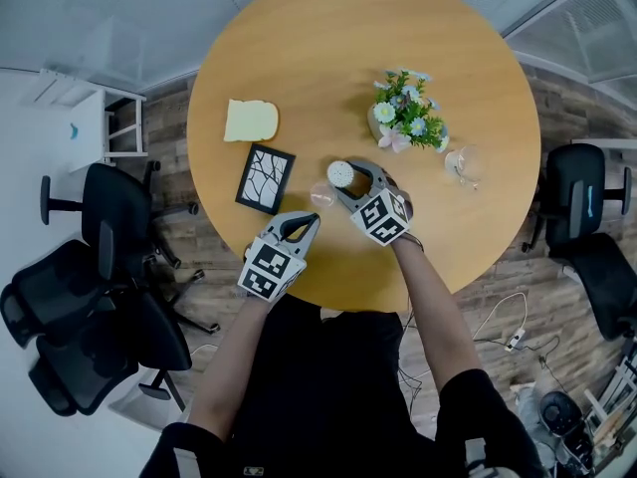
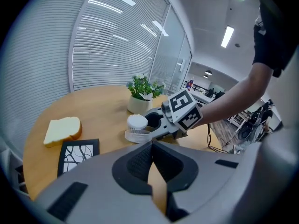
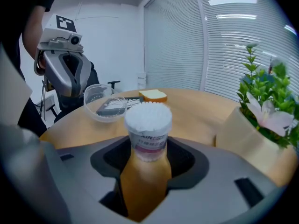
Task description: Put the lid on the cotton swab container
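The cotton swab container (image 3: 148, 125), a small clear tub packed with white swabs, stands on the round wooden table (image 1: 299, 58) near its front edge. My right gripper (image 3: 149, 148) is shut on it, a pad on each side of its lower body; the head view shows the container (image 1: 341, 173) at the jaw tips. The clear lid (image 1: 322, 196) lies loose on the table just left of the container, apart from both grippers. My left gripper (image 1: 309, 219) hovers just short of the lid (image 2: 137, 135), jaws shut with nothing between them.
A potted plant (image 1: 403, 113) stands right behind the container, and a clear glass (image 1: 465, 162) lies farther right. A black picture frame (image 1: 266, 178) and a slice of toast (image 1: 251, 120) lie to the left. Office chairs (image 1: 90, 297) flank the table.
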Motion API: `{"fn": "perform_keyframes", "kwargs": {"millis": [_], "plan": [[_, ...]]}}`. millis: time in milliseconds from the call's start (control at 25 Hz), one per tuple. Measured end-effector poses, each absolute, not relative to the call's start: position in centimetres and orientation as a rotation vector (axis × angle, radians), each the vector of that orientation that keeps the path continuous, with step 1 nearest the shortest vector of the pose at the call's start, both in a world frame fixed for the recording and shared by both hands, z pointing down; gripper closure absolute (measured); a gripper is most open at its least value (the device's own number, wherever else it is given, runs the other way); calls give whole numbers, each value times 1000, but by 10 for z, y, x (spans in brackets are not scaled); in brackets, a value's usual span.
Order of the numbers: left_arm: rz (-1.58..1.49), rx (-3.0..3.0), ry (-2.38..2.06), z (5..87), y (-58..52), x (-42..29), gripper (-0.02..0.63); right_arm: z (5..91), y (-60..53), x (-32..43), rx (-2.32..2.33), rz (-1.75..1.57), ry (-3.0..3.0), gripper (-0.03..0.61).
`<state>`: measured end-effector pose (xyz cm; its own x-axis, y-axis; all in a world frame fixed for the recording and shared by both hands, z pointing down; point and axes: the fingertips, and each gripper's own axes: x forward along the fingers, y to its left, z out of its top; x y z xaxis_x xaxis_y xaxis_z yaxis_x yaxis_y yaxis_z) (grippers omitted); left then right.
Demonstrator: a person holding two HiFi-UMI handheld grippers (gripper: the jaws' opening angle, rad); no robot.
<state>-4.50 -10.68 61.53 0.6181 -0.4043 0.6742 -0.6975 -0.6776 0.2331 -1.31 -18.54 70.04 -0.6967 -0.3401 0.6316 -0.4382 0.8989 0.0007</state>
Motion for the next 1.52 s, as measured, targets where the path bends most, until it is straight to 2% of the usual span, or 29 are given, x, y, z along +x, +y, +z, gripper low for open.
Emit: {"fn": "perform_keyframes", "kwargs": {"millis": [400,840,1520], "plan": [[1069,2464,-816,610,-118,-36,607,699,-185,-14,547,203,-2407,345],[1072,2397,-816,628,-117,-43,607,700,-185,-14,544,203,-2406,345],[941,2434,-901,610,-155,-32,607,701,-184,-14,547,195,-2405,345]]}}
